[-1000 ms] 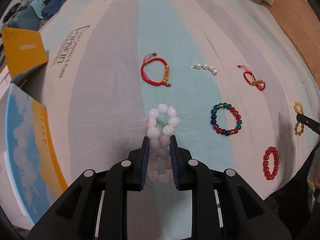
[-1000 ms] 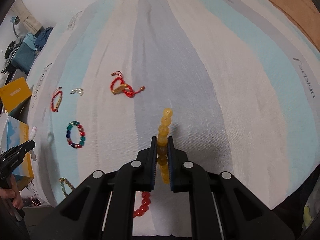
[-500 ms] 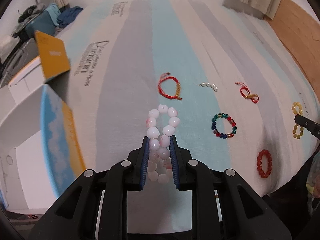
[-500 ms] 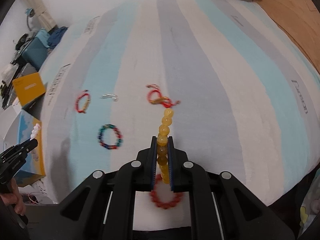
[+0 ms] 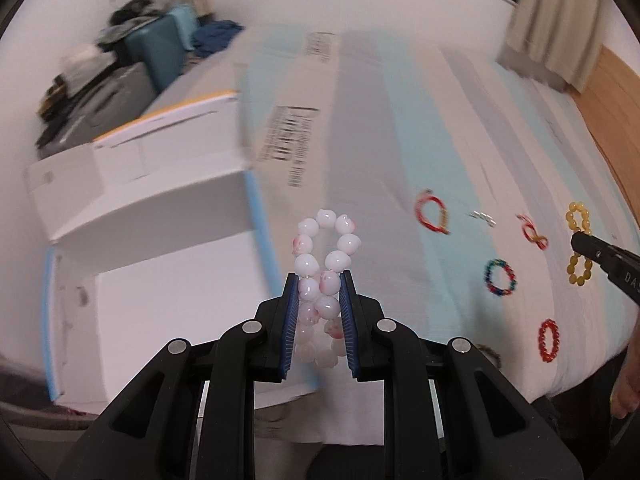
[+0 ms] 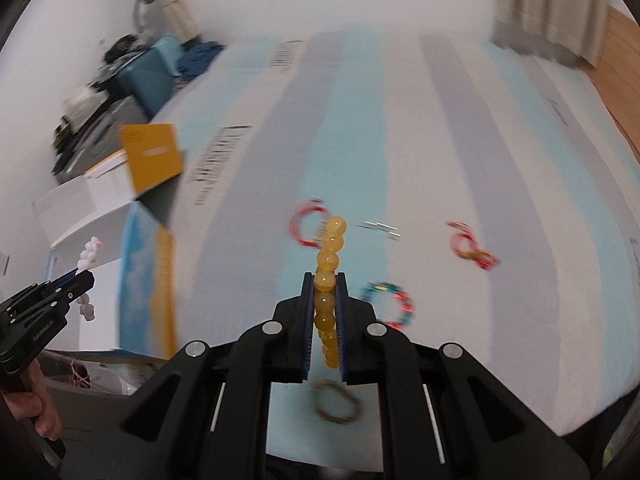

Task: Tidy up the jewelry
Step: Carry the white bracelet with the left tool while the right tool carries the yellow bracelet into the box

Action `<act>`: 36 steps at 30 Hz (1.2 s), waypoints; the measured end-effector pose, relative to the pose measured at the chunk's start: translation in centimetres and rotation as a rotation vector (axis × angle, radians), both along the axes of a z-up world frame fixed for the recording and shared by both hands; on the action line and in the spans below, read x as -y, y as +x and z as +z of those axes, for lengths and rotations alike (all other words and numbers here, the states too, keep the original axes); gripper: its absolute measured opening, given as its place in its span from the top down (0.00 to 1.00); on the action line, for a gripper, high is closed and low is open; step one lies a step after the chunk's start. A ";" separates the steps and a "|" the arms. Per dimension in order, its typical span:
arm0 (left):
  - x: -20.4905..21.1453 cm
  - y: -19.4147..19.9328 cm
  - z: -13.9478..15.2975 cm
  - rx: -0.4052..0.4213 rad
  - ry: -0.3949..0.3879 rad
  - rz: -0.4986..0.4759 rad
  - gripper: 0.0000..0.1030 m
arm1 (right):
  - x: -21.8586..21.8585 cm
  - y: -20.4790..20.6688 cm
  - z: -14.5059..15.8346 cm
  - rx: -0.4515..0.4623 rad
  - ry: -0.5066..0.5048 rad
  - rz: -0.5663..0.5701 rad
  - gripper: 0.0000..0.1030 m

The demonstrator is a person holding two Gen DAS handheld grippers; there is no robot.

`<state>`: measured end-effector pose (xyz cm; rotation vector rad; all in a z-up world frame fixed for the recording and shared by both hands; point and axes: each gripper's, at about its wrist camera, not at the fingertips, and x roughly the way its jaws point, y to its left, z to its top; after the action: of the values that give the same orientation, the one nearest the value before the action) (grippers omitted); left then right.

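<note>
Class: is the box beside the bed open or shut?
Open. The box shows raised white flaps and a yellow flap standing up; its contents cannot be seen.

Each camera rides on its own hand-held gripper, looking forward and steeply down along the fingers from above the near edge of the striped bed (image 5: 400, 128). Both views share the bed, the open white box (image 6: 92, 200) at its left, and the scattered bracelets; each also catches the other gripper at its edge.

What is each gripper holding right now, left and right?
Left gripper: shut on the white-pink bead bracelet.
Right gripper: shut on the yellow bead bracelet.
</note>
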<state>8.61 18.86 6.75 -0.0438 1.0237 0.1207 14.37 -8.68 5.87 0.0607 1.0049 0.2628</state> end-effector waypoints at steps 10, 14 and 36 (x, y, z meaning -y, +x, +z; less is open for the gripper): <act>-11.5 -4.3 1.4 0.001 0.010 0.163 0.81 | -15.3 -2.3 2.3 0.023 0.035 0.200 0.91; -15.7 -5.9 0.1 -0.035 -0.005 0.229 0.81 | -21.6 -3.2 1.4 -0.007 0.030 0.290 0.91; -24.8 -5.5 -11.3 -0.337 -0.102 0.346 0.81 | -34.3 -0.6 -10.9 -0.343 -0.099 0.379 0.91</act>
<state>3.12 43.64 -4.56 -0.3024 1.3526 0.4019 13.81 25.66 -5.04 -0.1824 1.3682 0.5616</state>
